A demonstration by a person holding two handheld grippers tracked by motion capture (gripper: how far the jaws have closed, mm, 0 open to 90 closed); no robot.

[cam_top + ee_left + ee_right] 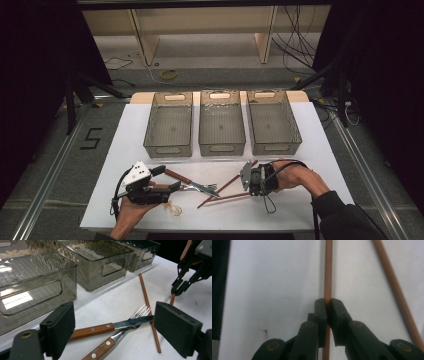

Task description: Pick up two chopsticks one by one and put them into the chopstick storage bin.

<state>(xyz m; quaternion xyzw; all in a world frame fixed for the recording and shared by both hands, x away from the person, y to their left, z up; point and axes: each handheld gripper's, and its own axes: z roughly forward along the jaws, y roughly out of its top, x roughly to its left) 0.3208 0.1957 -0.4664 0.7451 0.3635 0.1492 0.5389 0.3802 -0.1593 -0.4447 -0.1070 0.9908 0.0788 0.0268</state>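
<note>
Right gripper (328, 305), lower centre of its own view: jaws pinched tight on a brown chopstick (328, 270) that runs straight up the frame, lying along the white bench (274, 290). A second chopstick (394, 287) slants across the upper right, apart from the first.

High view: right gripper (248, 176) sits lower right of centre, over the crossed chopsticks. Left gripper (167, 180) at lower left, jaws spread wide, holding nothing. In the left gripper view a wooden-handled knife (110, 326) and fork (117, 336) lie between those open jaws, untouched.

Three smoky plastic bins (222, 122) stand in a row across the upper middle.
</note>
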